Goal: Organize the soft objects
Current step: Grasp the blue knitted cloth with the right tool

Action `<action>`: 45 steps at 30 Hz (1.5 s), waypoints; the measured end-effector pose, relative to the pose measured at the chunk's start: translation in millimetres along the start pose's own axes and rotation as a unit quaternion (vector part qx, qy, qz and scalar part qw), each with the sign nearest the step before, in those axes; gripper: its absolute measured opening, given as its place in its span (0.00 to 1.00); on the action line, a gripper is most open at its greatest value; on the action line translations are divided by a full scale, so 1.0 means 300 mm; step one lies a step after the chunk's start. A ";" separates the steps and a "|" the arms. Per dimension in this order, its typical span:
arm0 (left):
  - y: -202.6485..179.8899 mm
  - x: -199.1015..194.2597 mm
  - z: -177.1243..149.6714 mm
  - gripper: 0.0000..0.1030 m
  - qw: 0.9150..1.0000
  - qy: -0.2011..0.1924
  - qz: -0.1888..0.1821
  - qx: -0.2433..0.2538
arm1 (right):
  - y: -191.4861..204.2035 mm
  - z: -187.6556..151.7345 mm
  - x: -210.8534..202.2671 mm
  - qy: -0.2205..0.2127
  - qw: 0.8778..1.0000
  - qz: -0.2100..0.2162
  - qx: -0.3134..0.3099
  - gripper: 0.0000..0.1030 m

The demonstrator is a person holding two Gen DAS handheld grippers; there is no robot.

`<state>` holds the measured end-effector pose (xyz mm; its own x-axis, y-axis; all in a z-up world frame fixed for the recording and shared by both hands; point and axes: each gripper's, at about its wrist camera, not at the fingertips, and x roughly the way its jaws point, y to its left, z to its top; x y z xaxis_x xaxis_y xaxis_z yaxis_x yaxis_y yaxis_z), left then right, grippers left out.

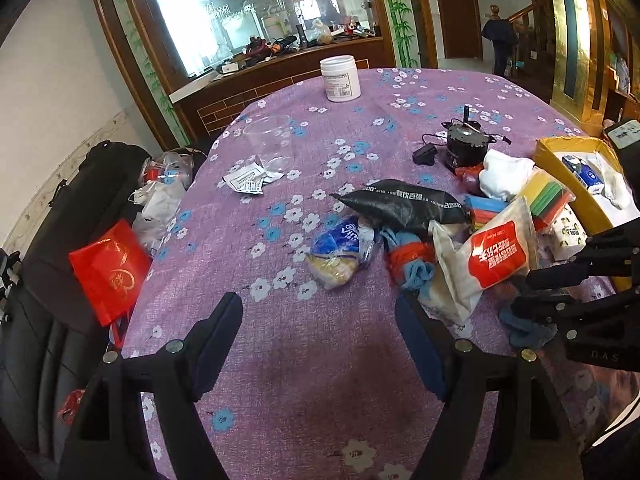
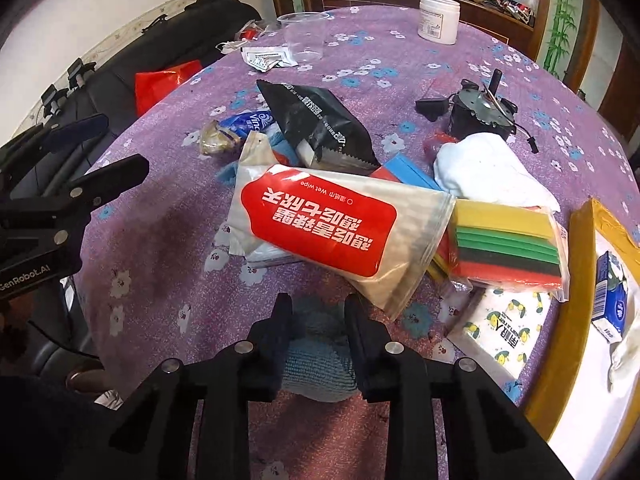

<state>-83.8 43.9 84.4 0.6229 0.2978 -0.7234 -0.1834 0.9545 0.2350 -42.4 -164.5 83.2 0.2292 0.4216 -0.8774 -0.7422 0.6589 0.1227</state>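
Between my right gripper's (image 2: 318,312) jaws sits a blue knitted cloth (image 2: 320,364), ribbed and soft; the jaws stand narrow and press on it from both sides, right at the near edge of the table. Just ahead of those jaws lies a glossy wet wipe pack (image 2: 320,228) with a red label, leaning over a heap: a crinkled black bag (image 2: 320,128), a white cloth (image 2: 488,172), and a clear bag of striped sponges (image 2: 508,248) to the right. Farther right of the jaws a yellow cardboard box (image 2: 580,280) holds a small blue tissue pack (image 2: 610,292). My left gripper (image 1: 320,316) hangs with jaws wide and nothing between them, over bare tablecloth (image 1: 312,380), which is purple, coarse-woven and printed with white and blue flowers. Beyond them lies a blue and white tissue packet (image 1: 340,252), and far ahead stand a clear plastic cup (image 1: 272,140) and a white jar (image 1: 340,78). Left of the table a dark sofa (image 1: 60,248) carries a red bag (image 1: 108,272); behind is a wood-framed glass cabinet (image 1: 256,16).
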 end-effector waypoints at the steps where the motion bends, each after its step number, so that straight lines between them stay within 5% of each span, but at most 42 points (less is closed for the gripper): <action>1: 0.000 0.001 -0.001 0.76 1.000 0.001 0.001 0.001 | 0.002 0.000 0.000 0.000 1.000 -0.004 0.000 0.33; 3: 0.004 0.006 -0.002 0.76 1.000 0.003 -0.002 0.002 | -0.002 -0.005 0.000 0.003 1.000 -0.008 0.005 0.45; 7: 0.007 0.016 -0.004 0.76 1.000 0.011 0.000 0.002 | -0.020 -0.025 -0.003 0.002 1.000 0.005 0.023 0.46; 15: 0.007 0.024 -0.008 0.76 1.000 0.019 0.008 0.003 | -0.017 -0.038 -0.013 -0.001 0.999 0.036 0.029 0.32; 31: -0.026 0.029 -0.015 0.76 1.000 0.021 0.005 0.011 | -0.032 -0.062 -0.085 -0.027 0.998 0.051 0.035 0.30; 34: -0.031 0.028 -0.018 0.76 1.000 0.023 0.005 0.013 | -0.020 -0.061 -0.085 -0.023 0.999 0.037 0.021 0.39; 36: -0.031 0.029 -0.013 0.76 1.000 0.023 0.004 0.013 | -0.016 -0.063 -0.083 -0.027 0.999 0.019 0.018 0.60; 37: -0.031 0.029 -0.013 0.76 1.000 0.023 0.005 0.013 | -0.019 -0.063 -0.079 -0.027 0.999 0.014 0.018 0.63; 45: -0.017 0.035 -0.009 0.76 1.000 0.026 0.011 0.012 | -0.045 -0.072 -0.012 -0.004 0.999 0.031 0.041 0.63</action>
<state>-78.3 42.1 73.8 0.5777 0.3194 -0.7512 -0.1770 0.9474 0.2667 -46.7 -188.4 74.6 0.1896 0.4677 -0.8633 -0.7013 0.6799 0.2143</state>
